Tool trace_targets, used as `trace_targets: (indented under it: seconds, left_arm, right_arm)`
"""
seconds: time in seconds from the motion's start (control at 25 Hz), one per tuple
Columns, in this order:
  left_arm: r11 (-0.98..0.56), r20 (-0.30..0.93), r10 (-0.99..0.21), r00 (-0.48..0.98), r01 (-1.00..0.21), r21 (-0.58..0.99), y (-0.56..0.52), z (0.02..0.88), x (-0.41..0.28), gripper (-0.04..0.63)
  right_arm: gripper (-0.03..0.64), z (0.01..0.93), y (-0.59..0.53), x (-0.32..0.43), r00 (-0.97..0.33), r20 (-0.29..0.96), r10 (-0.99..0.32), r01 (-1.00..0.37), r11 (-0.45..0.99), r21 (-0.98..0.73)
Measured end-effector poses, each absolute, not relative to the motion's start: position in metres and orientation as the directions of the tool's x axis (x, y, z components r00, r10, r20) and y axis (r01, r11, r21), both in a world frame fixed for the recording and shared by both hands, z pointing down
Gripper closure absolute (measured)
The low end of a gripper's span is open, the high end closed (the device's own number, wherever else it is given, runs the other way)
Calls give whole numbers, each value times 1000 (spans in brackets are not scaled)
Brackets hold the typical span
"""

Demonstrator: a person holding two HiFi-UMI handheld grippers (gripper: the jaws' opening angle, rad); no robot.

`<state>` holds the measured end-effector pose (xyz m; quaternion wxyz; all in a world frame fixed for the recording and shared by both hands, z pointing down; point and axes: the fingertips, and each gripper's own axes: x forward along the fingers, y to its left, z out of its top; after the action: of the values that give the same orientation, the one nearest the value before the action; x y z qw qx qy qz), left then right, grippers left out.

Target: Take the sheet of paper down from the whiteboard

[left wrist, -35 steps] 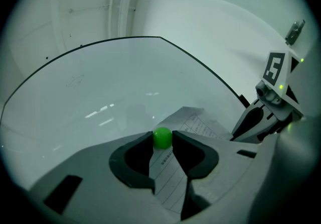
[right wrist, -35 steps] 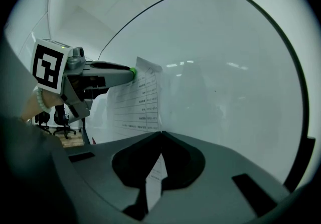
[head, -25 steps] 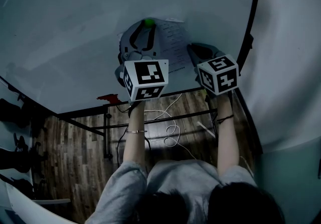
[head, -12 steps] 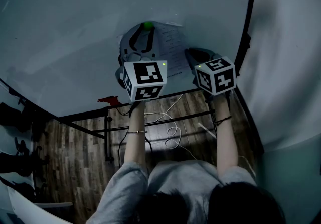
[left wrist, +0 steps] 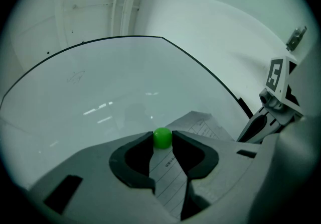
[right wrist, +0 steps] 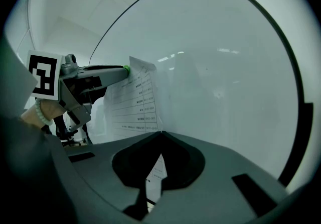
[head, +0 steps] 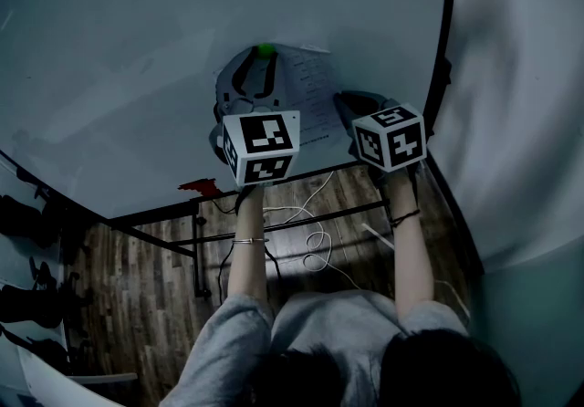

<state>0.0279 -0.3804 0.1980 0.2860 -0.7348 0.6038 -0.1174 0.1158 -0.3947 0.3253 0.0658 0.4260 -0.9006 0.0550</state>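
- The sheet of paper [head: 315,90] is on the whiteboard [head: 137,49], toward its lower right corner, with its printed side facing me
- My left gripper [left wrist: 162,141] is at the sheet's top edge, its jaws pinching a green magnet [head: 265,50] between their tips; the magnet sits against the paper
- My right gripper [right wrist: 160,135] is at the sheet's lower right corner, its jaws pressed together with the paper's bottom edge caught between them
- In the right gripper view the sheet's right edge lies flat on the board; I can't tell whether its left side stands off it
- The two grippers are near each other, the left one higher on the board
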Motion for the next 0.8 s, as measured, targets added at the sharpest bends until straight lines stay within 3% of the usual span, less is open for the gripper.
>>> trace_targets:
  seconds: [0.8]
  left_arm:
    - [-128, -182, -950, 255, -846, -517, -380, 200, 25, 472]
  right_arm:
    - [617, 347, -394, 115, -626, 204, -753, -779, 618, -109]
